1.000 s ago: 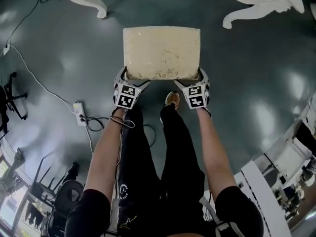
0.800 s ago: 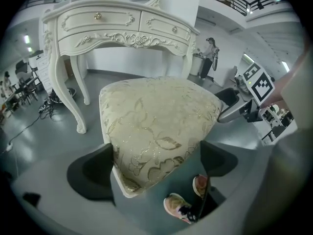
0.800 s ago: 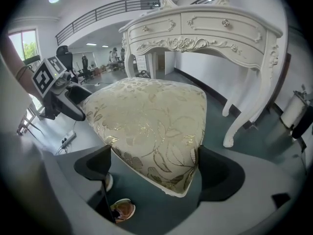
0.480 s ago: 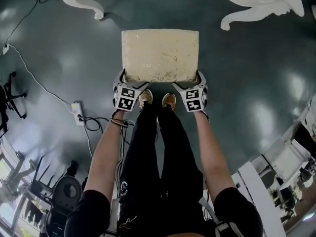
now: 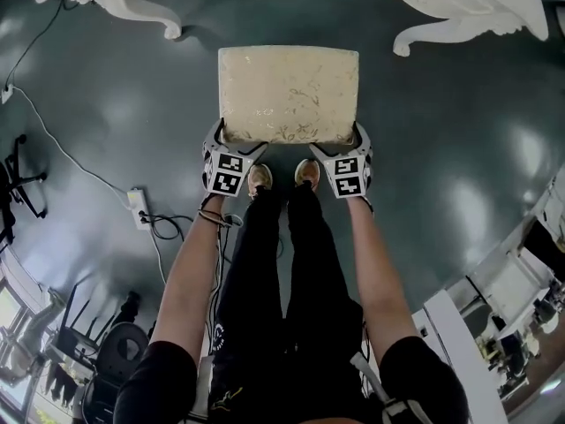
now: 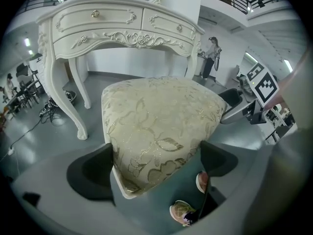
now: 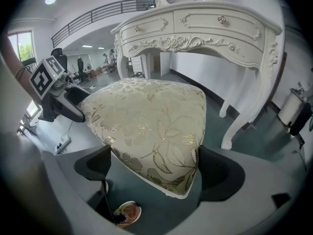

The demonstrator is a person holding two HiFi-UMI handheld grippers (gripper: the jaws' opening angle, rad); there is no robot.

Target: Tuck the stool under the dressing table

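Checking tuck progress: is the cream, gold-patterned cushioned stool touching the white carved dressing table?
Apart. Head view shows bare dark floor between the stool and the dressing table.

Glossy dark floor (image 5: 459, 148), white power strip (image 5: 138, 203) and cable (image 5: 55, 132), dressing table legs (image 5: 441, 32)

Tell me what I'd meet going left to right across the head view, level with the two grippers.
Power strip → left gripper → left shoe → right shoe → right gripper. Both grippers clamp the stool by its near corners.
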